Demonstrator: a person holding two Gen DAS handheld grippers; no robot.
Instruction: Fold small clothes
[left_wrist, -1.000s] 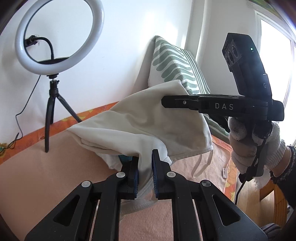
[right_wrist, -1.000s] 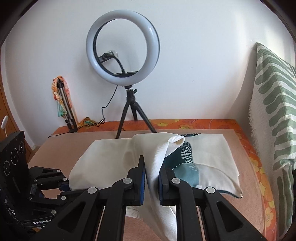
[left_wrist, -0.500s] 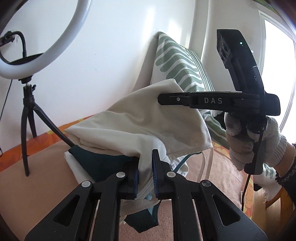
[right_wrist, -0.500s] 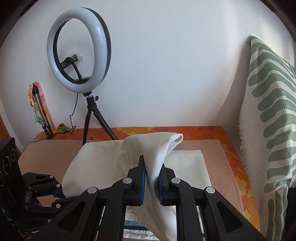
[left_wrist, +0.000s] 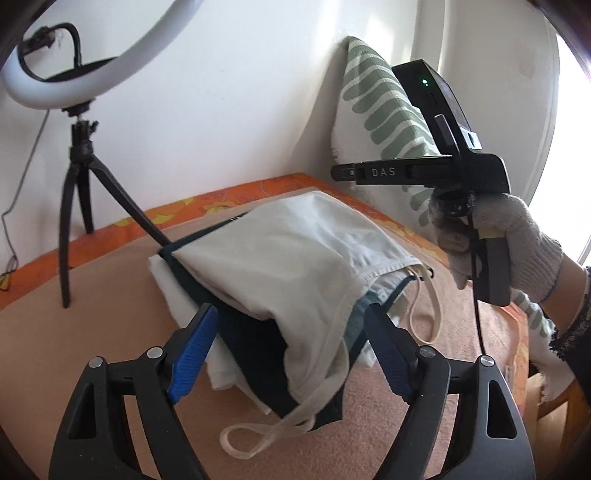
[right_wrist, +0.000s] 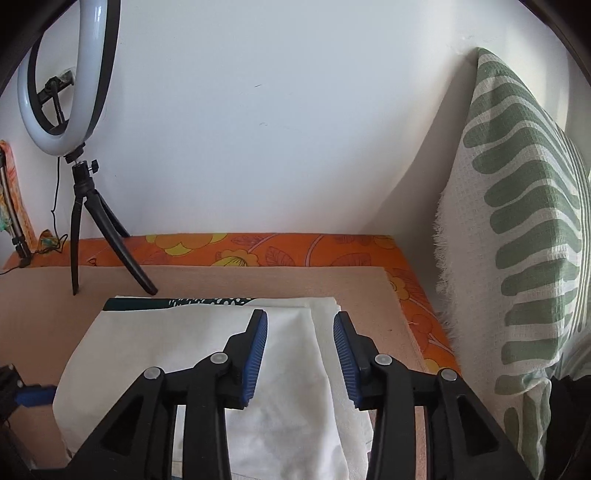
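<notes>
A cream cloth bag (left_wrist: 295, 258) with dark teal print and loose cream straps lies folded over on the peach mat (left_wrist: 92, 332). It also shows in the right wrist view (right_wrist: 177, 354), its teal printed edge at the far side. My left gripper (left_wrist: 290, 343) is open, its blue pads either side of the near end of the cloth. My right gripper (right_wrist: 300, 354) is open just above the cloth's right part. In the left wrist view the right gripper (left_wrist: 373, 172), held in a gloved hand, hovers above the cloth's far right.
A ring light on a black tripod (right_wrist: 88, 236) stands at the back left of the mat; it also shows in the left wrist view (left_wrist: 79, 177). A green-patterned pillow (right_wrist: 524, 229) leans against the wall on the right. An orange floral sheet (right_wrist: 258, 251) borders the mat.
Both grippers were shut on the raised cloth and have opened. The cloth has dropped and now lies folded on the mat. The right gripper has lifted clear of it.
</notes>
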